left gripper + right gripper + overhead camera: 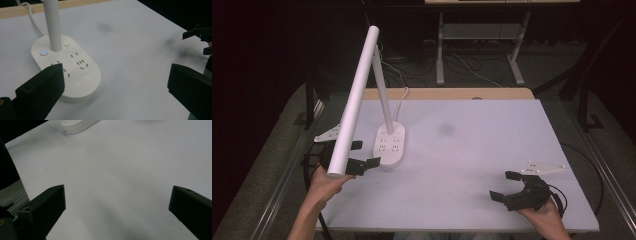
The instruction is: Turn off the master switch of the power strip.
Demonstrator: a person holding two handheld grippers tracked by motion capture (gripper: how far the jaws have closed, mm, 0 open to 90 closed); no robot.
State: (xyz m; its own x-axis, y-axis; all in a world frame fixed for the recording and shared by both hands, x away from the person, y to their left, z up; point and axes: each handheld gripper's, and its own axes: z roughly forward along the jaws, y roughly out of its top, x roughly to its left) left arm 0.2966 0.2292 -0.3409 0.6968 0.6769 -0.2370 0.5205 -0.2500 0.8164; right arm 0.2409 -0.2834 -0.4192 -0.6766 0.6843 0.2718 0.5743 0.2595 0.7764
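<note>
A white plastic desk lamp with an oval socket base (390, 144) stands left of centre in the high view, on a matte pale grey table (492, 130). The left gripper (362, 154), jaws wide apart and empty, hovers just left of the base, much nearer than the right gripper (504, 186), also wide open and empty, at lower right. The base's long axis runs away from the person; its smooth stem (53, 25) rises near the far end.
</note>
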